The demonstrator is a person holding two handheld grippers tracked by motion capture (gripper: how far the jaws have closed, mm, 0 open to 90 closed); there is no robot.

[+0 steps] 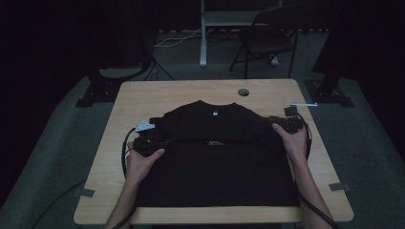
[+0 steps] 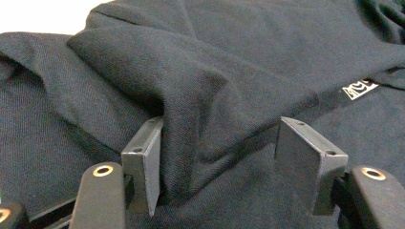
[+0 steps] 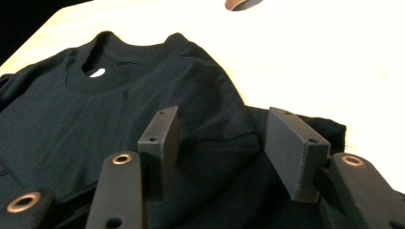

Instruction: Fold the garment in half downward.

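My black cotton T-shirt [image 1: 215, 157] lies flat on the pale wooden worktop [image 1: 138, 95], collar toward the far edge, hem at the near edge. My left tool [image 2: 217, 152] sits at the shirt's left side with its jaws partly apart, a fold of sleeve fabric bunched between them. My right tool [image 3: 219, 143], at the right sleeve, stands half open over the cloth, not pinching it

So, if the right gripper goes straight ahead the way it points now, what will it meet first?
Most likely the black T-shirt: the right gripper already has the folded sleeve edge between its open jaws, and the shirt's shoulder and collar lie ahead. Depth is hard to judge.
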